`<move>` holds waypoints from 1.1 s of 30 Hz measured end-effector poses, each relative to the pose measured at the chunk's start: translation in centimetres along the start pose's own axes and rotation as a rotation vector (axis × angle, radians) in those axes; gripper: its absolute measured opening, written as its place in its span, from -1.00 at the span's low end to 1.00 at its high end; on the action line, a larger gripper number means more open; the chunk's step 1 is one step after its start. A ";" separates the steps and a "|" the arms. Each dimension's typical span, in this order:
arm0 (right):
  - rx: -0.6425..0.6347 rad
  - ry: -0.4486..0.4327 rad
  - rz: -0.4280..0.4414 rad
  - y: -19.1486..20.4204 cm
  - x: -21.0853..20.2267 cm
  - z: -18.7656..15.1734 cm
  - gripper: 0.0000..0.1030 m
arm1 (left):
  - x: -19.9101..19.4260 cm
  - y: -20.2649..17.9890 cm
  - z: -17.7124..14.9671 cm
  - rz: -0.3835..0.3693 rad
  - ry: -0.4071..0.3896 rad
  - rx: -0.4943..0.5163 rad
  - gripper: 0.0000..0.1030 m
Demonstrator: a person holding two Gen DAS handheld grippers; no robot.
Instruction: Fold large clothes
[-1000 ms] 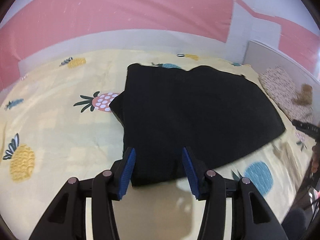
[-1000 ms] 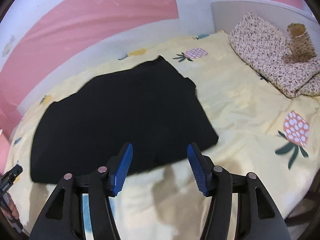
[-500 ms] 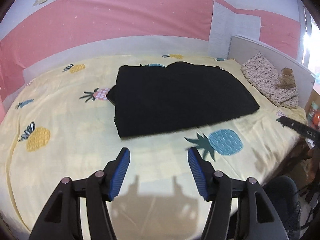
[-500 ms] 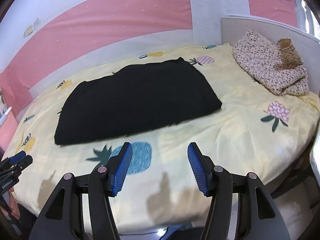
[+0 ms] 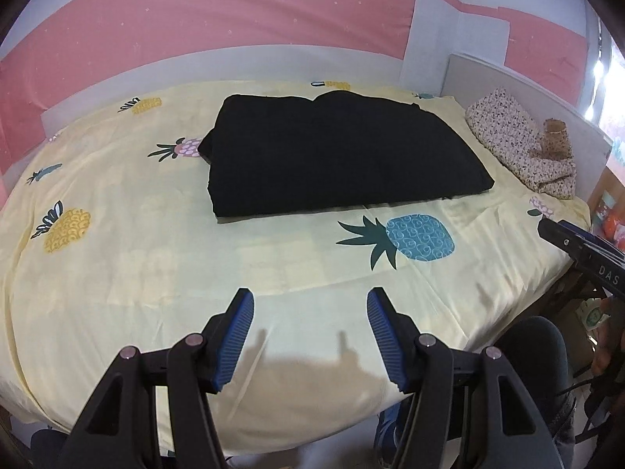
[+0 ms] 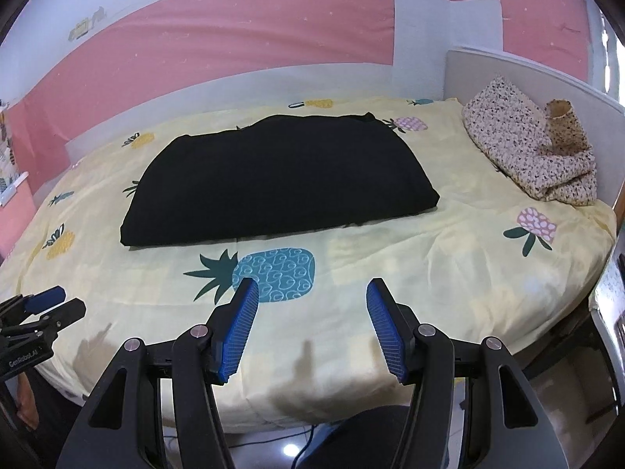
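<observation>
Left tongs (image 5: 310,299) are spread apart and empty – same for the right tongs (image 6: 312,289). The folded black cloth garment (image 5: 340,156) lies well ahead of both on the yellow pineapple-print bed sheet (image 5: 117,265), long axis running across. Neither hand looks clearly nearer, I'd say.

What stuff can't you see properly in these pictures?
- Black garment: both views show a dark slab; its layers and what kind of clothing it is are lost in the blackness.
- Right gripper: left wrist view cuts it off at the picture's edge.
- Brown object on the speckled bedding: too small to name.
- Bed's underside: hidden by the sheet.
</observation>
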State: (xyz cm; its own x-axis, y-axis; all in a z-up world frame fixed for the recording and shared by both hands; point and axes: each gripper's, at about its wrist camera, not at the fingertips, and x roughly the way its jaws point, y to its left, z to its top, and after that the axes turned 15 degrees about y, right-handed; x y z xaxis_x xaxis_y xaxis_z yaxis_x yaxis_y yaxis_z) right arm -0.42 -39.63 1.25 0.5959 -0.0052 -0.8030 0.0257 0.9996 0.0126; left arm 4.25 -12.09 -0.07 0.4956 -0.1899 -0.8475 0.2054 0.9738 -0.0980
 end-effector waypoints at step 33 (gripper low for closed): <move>-0.004 0.034 -0.001 0.4 1.2 0.2 0.14 | 0.4 -0.4 0.0 0.048 0.006 0.005 0.21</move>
State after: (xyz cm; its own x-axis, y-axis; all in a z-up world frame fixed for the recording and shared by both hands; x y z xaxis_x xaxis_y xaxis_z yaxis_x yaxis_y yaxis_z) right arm 0.47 -39.20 0.45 0.5684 -0.0051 -0.8228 0.0230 0.9997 0.0096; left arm 4.40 -12.54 -0.33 0.4996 -0.1425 -0.8545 0.1860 0.9810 -0.0548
